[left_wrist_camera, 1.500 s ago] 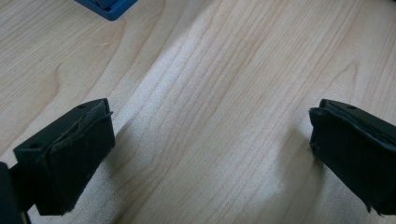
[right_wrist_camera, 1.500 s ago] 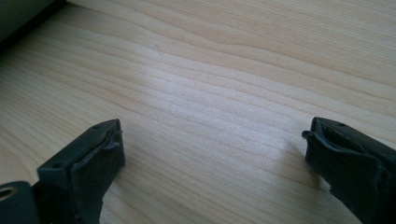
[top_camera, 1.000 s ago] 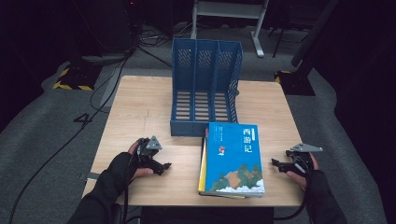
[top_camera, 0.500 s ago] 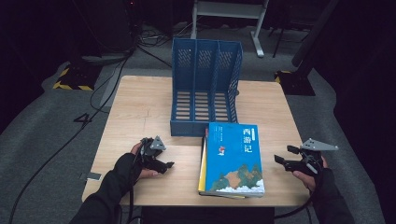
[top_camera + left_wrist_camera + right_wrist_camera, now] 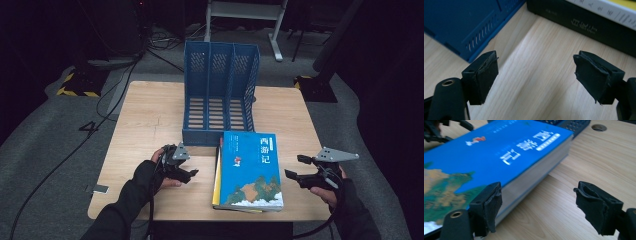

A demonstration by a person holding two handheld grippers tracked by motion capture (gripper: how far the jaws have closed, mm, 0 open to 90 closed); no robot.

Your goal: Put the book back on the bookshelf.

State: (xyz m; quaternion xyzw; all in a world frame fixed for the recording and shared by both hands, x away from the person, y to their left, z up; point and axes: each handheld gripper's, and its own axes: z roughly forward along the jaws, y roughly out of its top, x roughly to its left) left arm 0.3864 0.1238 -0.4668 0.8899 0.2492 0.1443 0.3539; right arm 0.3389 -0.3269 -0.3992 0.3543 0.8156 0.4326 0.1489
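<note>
A stack of books lies at the table's front, a blue-covered book (image 5: 250, 170) (image 5: 486, 152) on top and a black-spined book (image 5: 584, 25) low in the stack. Behind it stands a blue three-slot file rack (image 5: 220, 95) (image 5: 461, 25). My left gripper (image 5: 187, 167) (image 5: 541, 75) hovers left of the stack, pointing at it. It is open; its jaws have just been closing slightly with nothing between them. Held off the table right of the stack, my right gripper (image 5: 295, 166) (image 5: 541, 205) is open and faces the top book's page edge.
The wooden table (image 5: 150, 120) has a cable hole (image 5: 599, 127) near the rack. Cables trail over the floor at left (image 5: 90, 130), and a white metal frame (image 5: 245, 10) stands behind the table.
The right gripper has lifted off the table and drifted a little right. The left gripper has risen slightly and edged toward the books.
</note>
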